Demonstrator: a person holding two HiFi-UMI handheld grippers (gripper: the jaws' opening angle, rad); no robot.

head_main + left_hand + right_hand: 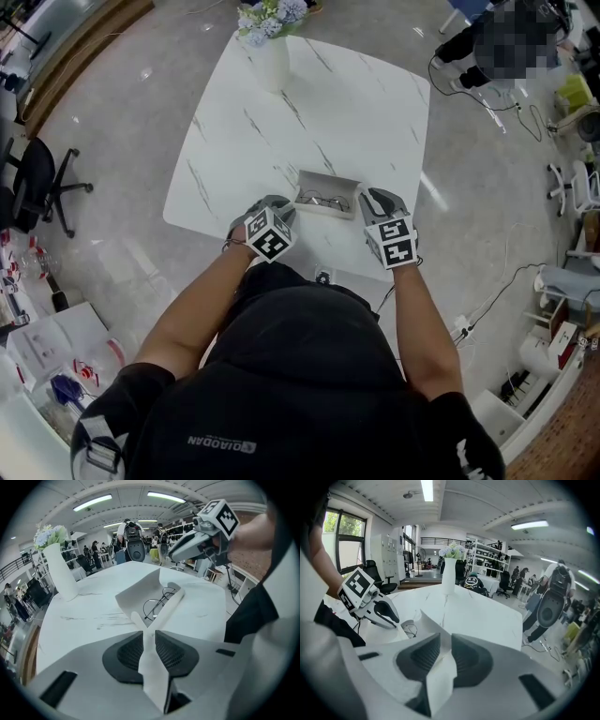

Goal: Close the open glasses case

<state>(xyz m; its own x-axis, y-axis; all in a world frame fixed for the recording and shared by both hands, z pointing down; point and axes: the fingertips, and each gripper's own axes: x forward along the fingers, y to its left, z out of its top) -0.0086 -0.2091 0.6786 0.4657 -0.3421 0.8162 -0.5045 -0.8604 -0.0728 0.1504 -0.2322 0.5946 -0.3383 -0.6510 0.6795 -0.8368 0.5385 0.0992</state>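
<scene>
The open white glasses case [327,193] lies near the front edge of the white marble table [281,122], with wire-framed glasses [324,200] inside. My left gripper [284,209] is at the case's left end, shut on a white flap of the case [151,658]. My right gripper [372,199] is at the right end, shut on another white flap [440,677]. In the left gripper view the case [137,596] and glasses [159,604] lie just beyond the jaws, and the right gripper [193,546] hangs over them. The right gripper view shows the left gripper [375,607] beside the glasses [409,629].
A white vase of flowers [267,47] stands at the table's far edge. A black office chair [37,183] is on the floor to the left. Cables and shelving lie at the right, and a person [506,42] sits at the top right.
</scene>
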